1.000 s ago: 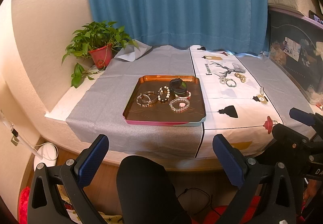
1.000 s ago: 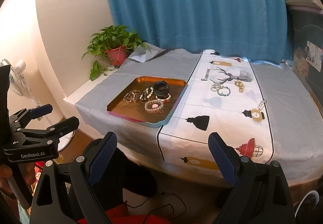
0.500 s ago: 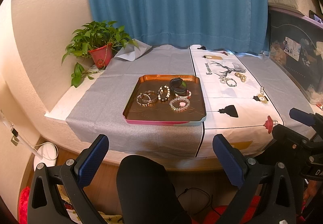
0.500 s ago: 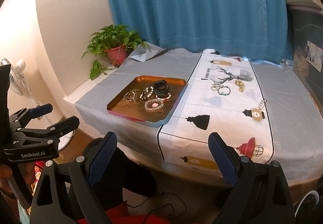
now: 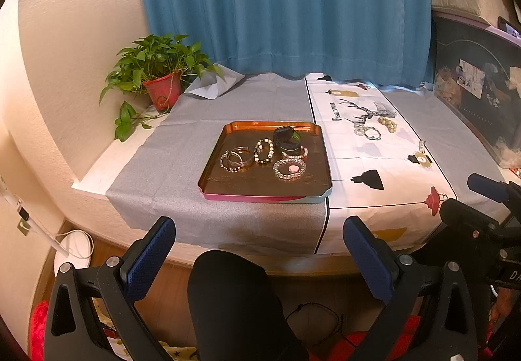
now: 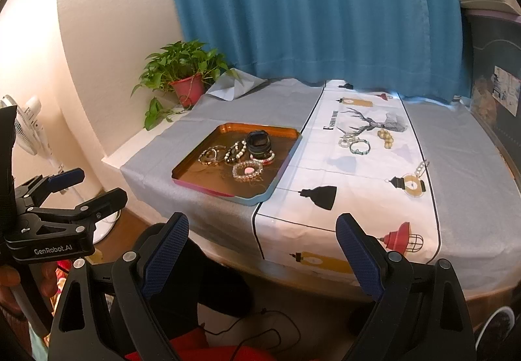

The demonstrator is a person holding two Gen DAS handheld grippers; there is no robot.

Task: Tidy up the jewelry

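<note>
Both grippers, left and right, hang off the table's near edge, fingers wide and holding nothing. The tray carries bracelets; 3 more pieces lie apart on the white runner.

Warm indoor light is washing over both views, and the cream textured wall is glowing brightest on the left, nearly blowing out. The shiny copper-coloured metal tray is catching a soft sheen along its rim. The white printed table runner is looking a bit overexposed near the middle. Fisheye warping is bending the straight edges hard, and the corners are vignetting to black. The blue pleated curtain is staying sharp; the bottom of each view is sitting in dim shadow.
</note>
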